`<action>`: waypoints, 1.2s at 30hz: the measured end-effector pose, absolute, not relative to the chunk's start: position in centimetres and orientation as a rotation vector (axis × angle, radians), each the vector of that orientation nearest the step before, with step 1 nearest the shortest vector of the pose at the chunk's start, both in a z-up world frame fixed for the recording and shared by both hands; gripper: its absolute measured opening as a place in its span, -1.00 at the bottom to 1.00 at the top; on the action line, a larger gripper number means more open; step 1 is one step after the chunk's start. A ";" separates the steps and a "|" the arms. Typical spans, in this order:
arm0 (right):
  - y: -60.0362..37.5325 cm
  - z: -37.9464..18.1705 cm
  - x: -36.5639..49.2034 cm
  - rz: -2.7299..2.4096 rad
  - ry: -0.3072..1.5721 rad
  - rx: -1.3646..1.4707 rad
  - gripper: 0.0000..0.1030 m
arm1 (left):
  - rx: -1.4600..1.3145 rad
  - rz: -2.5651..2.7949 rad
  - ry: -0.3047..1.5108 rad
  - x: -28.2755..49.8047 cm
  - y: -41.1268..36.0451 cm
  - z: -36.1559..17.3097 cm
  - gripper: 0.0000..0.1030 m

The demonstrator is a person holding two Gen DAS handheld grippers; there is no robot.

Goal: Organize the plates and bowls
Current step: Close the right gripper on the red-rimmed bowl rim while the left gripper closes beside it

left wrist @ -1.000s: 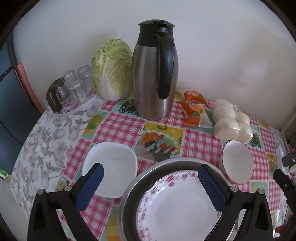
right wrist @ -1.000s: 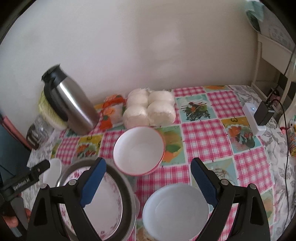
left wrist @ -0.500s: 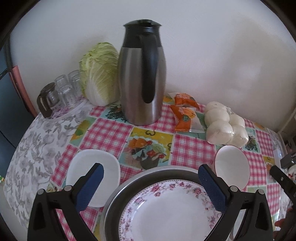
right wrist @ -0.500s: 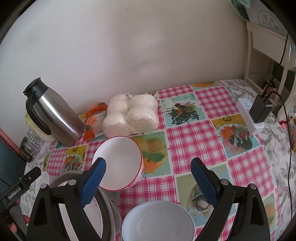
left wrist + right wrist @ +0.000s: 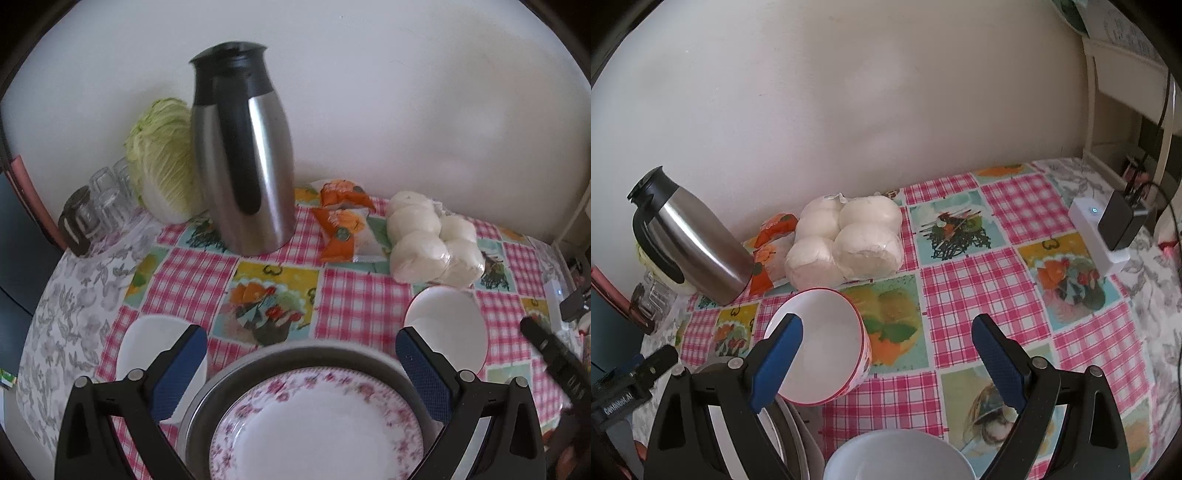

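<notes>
Red-rimmed bowl (image 5: 820,347) nearer R gripper (image 5: 886,354) vs 1 s ago.

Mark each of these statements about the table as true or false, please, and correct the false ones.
1. The flowered plate lies inside a metal basin. True.
2. The thermos jug lies on its side. False: it stands upright.
3. The right gripper grips the red-rimmed bowl. False: its jaws are open and hold nothing.
4. A cabbage stands beside the jug. True.
5. The left gripper is open. True.
</notes>
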State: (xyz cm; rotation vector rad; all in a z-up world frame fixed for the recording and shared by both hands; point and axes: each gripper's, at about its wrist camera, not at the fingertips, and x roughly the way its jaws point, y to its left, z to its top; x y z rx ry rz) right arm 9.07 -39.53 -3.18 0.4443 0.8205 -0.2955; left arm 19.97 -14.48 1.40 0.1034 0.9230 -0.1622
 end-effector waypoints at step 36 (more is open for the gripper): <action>-36.7 -11.5 13.6 -0.230 1.066 0.493 -0.27 | 0.188 -0.321 1.210 24.7 -25.0 -8.7 -0.72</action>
